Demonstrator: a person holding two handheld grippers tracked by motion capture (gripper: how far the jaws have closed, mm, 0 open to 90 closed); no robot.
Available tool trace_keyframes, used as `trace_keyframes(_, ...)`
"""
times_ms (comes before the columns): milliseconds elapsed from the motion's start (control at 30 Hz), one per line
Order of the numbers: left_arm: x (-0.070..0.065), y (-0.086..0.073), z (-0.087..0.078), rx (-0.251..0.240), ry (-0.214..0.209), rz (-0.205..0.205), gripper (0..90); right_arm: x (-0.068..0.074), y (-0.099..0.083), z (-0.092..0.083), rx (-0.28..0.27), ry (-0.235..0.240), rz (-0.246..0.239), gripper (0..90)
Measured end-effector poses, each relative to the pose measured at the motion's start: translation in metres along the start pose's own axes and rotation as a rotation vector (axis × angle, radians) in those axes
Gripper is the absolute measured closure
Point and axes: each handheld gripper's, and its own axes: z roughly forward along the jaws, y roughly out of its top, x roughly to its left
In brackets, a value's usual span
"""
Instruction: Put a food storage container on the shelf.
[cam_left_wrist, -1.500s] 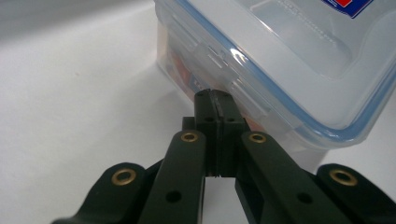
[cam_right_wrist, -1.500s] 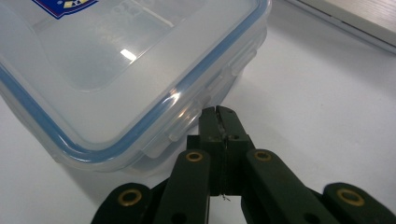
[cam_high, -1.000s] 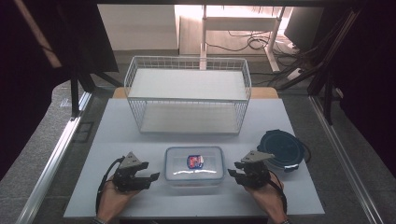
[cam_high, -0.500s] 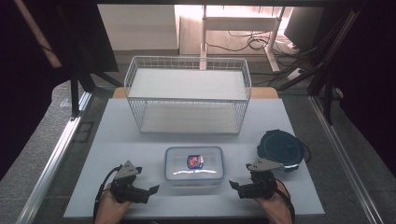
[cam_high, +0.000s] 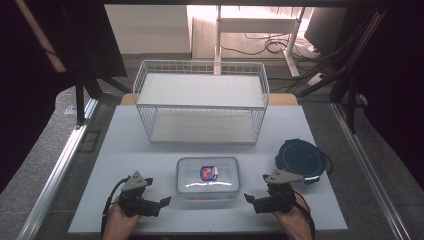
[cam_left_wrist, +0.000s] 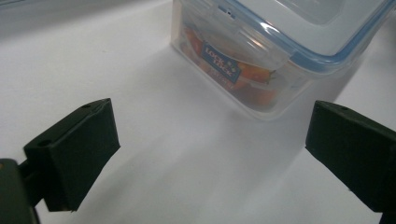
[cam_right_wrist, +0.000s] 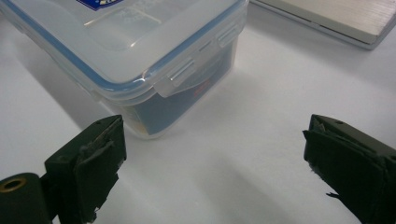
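Observation:
A clear plastic food container (cam_high: 207, 177) with a blue-sealed snap lid and a small label stands at the front middle of the white table (cam_high: 130, 145). My left gripper (cam_high: 160, 202) lies left of it near the front edge, pointing at it. In the left gripper view the container's corner (cam_left_wrist: 280, 51) stands beyond the left gripper (cam_left_wrist: 210, 154), whose jaws have just been opening and hold nothing. My right gripper (cam_high: 251, 200) mirrors it on the right. Its jaws have also just been opening, with the right gripper (cam_right_wrist: 215, 163) empty short of the container (cam_right_wrist: 126, 56).
A white wire basket (cam_high: 200, 102) with a shelf stands behind the container at mid-table. A dark round lidded dish (cam_high: 300, 160) sits to the right, just beyond my right gripper. Table edges and metal rails run along both sides. A flat pale slab (cam_right_wrist: 336, 18) shows behind the container.
Both hands have drawn back from the container's sides toward the front edge of the table. Both pairs of jaws have spread wider. The container has stayed in place.

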Motion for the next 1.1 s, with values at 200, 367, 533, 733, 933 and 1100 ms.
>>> trace_keyframes(200,0.000,0.016,-0.005,-0.017,-0.029,0.006,2.7,0.000,0.010,-0.005,-0.034,0.014,0.006,4.6)
trace_keyframes(367,-0.004,0.041,0.000,-0.017,-0.066,0.029,2.8,0.002,0.028,0.001,-0.036,0.073,0.029,3.9)
trace_keyframes(533,-0.006,0.059,0.017,0.033,-0.080,0.041,2.8,0.004,0.041,0.015,0.003,0.058,0.021,3.3)
trace_keyframes(733,-0.003,0.071,0.035,0.068,-0.099,0.005,0.6,0.004,0.050,0.031,0.042,0.078,0.045,1.3)
trace_keyframes(933,0.001,0.070,0.045,0.101,-0.127,-0.021,0.0,-0.001,0.054,0.044,0.068,0.107,0.102,1.2)
trace_keyframes(1100,0.012,0.065,0.053,0.106,-0.233,-0.108,0.0,-0.007,0.051,0.054,0.093,0.197,0.181,0.2)
